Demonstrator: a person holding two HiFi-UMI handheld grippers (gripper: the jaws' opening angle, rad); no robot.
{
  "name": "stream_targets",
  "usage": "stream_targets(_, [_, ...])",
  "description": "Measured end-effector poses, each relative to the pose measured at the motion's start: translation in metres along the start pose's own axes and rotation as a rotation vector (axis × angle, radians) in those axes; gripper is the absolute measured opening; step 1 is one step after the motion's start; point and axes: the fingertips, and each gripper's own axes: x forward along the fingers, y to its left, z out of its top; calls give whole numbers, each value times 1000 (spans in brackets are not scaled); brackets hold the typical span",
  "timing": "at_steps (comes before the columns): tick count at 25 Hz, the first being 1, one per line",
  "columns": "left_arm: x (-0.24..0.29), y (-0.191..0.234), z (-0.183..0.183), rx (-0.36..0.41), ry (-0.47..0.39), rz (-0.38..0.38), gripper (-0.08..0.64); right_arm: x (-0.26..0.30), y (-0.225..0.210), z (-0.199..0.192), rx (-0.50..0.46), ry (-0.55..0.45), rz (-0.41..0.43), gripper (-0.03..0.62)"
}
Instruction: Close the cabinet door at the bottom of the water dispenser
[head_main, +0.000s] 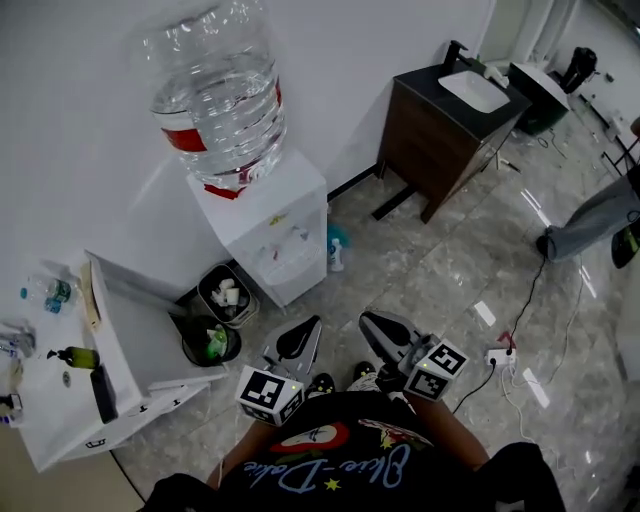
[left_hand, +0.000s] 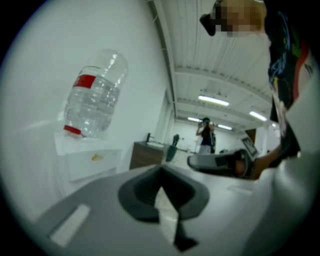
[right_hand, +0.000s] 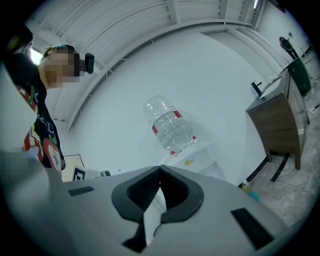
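The white water dispenser (head_main: 282, 228) stands against the wall with a large clear bottle (head_main: 222, 95) on top. From above, its lower front (head_main: 300, 283) is too foreshortened to tell how the cabinet door stands. Both grippers are held close to the person's body, about a step from the dispenser. My left gripper (head_main: 305, 332) is shut with nothing in it, and so is my right gripper (head_main: 372, 322). The dispenser (left_hand: 85, 155) shows far beyond the touching tips of the left gripper (left_hand: 161, 171). The bottle (right_hand: 170, 126) shows above the closed right gripper (right_hand: 160, 168).
Two waste bins (head_main: 226, 294) (head_main: 210, 342) stand left of the dispenser beside a white table (head_main: 140, 375) with small bottles. A spray bottle (head_main: 336, 253) stands at the dispenser's right. A dark sink cabinet (head_main: 440, 125), a power strip (head_main: 497, 357) and another person's leg (head_main: 590, 225) lie further right.
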Motion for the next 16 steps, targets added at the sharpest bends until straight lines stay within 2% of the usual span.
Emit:
stream_targets(3, [-3, -4, 7, -6, -31, -25, -5, 0, 8, -6, -7, 24, -8, 15])
stream_targets(7, [-16, 5, -1, 12, 23, 11, -5, 8, 20, -12, -52, 47, 12, 15])
stream_targets(10, [-26, 2, -4, 51, 23, 8, -5, 7, 23, -16, -52, 53, 13, 15])
stream_targets(16, [-45, -7, 20, 92, -117, -49, -5, 1, 30, -12, -57, 28, 10, 15])
